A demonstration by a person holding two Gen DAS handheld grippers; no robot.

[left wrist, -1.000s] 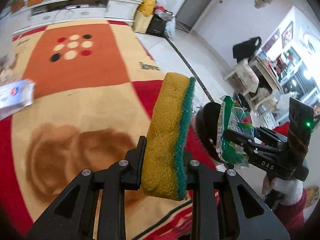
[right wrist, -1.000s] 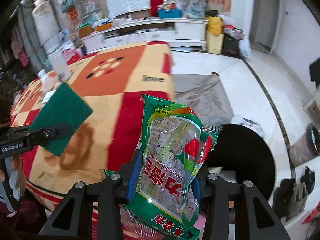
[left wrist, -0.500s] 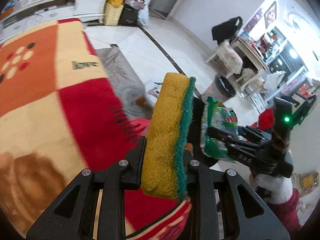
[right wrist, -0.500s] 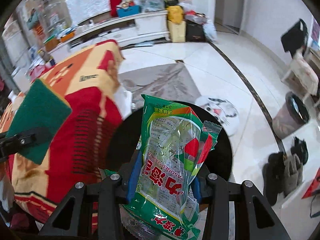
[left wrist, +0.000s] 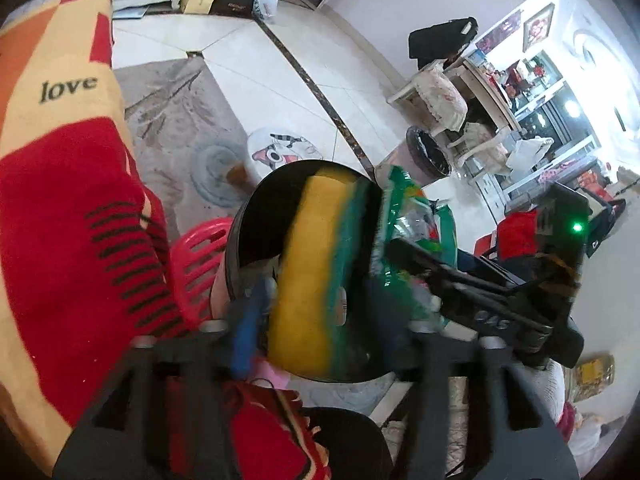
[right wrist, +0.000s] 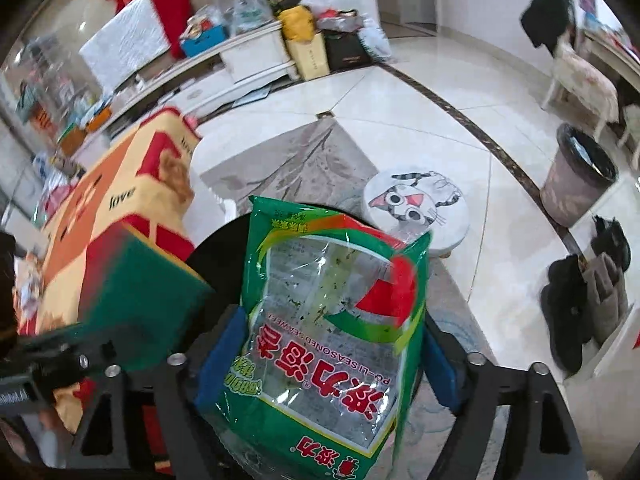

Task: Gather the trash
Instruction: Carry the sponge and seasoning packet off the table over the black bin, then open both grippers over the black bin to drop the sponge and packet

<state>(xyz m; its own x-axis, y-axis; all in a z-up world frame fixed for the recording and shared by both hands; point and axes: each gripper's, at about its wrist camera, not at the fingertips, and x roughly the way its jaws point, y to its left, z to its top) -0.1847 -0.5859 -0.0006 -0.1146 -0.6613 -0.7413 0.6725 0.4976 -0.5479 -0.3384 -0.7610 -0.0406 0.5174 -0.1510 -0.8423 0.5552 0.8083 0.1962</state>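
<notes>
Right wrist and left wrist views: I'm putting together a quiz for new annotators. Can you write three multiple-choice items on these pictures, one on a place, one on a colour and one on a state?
1. Where is the seaweed packet?
A. over the black bin
B. on the cat stool
C. flat on the blanket

2. What colours is the sponge?
A. pink and white
B. yellow and green
C. blue and grey

3. How do the right gripper's jaws stand?
A. shut with nothing between them
B. out of view
C. open

Key:
1 A: the bin's dark mouth lies right behind the packet.
2 B: it has a yellow body with a green scouring face.
3 C: the jaws have just been opening, and their blue pads stand wide with the packet between them.
</notes>
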